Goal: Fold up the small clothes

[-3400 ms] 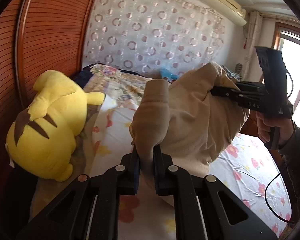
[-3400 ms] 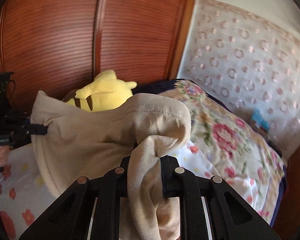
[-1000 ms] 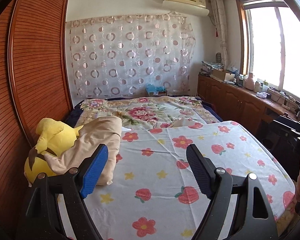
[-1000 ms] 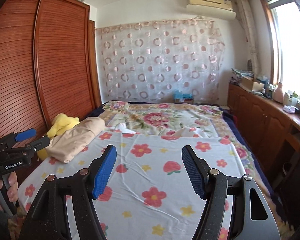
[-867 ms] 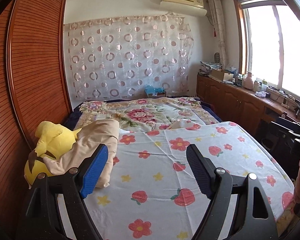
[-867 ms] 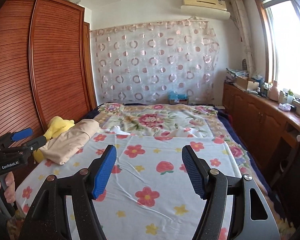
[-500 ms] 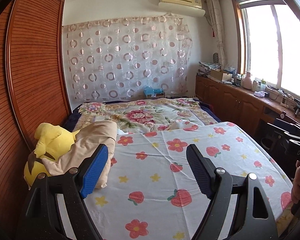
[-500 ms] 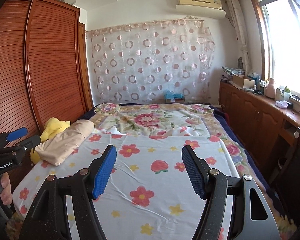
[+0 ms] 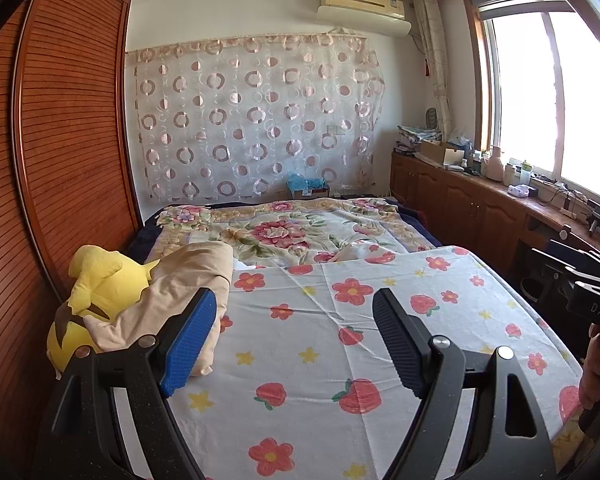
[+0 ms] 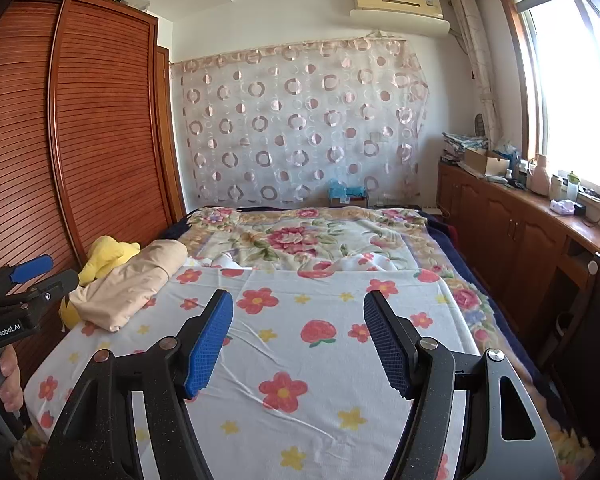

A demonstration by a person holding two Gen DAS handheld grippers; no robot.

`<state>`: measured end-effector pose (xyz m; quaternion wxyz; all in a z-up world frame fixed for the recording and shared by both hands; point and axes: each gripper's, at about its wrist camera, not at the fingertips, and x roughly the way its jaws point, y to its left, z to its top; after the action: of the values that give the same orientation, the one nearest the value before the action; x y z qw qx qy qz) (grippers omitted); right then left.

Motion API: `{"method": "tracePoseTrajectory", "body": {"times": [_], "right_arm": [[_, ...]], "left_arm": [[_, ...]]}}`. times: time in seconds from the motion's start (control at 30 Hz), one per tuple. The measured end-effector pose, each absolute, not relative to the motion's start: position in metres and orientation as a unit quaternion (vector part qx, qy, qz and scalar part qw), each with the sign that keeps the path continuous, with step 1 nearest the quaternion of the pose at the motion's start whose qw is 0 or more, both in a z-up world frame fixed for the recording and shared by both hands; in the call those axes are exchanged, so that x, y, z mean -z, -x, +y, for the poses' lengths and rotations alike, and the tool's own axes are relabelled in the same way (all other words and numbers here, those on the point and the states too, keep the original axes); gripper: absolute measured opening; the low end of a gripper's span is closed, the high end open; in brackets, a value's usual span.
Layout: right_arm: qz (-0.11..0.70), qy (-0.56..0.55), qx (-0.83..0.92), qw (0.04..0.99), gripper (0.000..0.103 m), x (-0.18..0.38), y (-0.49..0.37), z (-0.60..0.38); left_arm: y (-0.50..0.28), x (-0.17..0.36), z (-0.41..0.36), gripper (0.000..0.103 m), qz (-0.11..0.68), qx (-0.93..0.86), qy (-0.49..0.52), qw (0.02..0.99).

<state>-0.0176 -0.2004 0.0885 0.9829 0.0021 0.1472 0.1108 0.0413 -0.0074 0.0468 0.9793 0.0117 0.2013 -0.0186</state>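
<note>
A folded beige garment (image 9: 188, 280) lies at the left edge of the bed, leaning on a yellow plush toy (image 9: 96, 292). It also shows in the right wrist view (image 10: 136, 284). My left gripper (image 9: 294, 340) is open and empty, held back over the near part of the flowered sheet (image 9: 340, 340). My right gripper (image 10: 298, 338) is open and empty, also back from the bed. The left gripper shows at the left edge of the right wrist view (image 10: 28, 276), open. The right gripper's body shows at the right edge of the left wrist view (image 9: 580, 284).
A flowered blanket (image 10: 308, 240) covers the far half of the bed. A wooden wardrobe (image 10: 80, 140) runs along the left. Low wooden cabinets (image 10: 520, 224) with clutter stand under the window on the right. A circle-patterned curtain (image 10: 300, 128) hangs at the back.
Both grippers let go of the beige garment, which now lies folded against the plush toy. Both have pulled back from the bed and stand open; over the last second they drifted slightly further back.
</note>
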Motion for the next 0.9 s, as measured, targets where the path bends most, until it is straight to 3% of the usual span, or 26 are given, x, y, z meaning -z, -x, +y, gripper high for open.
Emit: {"method": "tracePoseTrajectory", "body": {"times": [0.9], "right_arm": [[0.146, -0.001, -0.113, 0.983, 0.07, -0.088, 0.012, -0.21]], "left_arm": [[-0.04, -0.046, -0.007, 0.081, 0.2, 0.019, -0.011, 0.98]]}}
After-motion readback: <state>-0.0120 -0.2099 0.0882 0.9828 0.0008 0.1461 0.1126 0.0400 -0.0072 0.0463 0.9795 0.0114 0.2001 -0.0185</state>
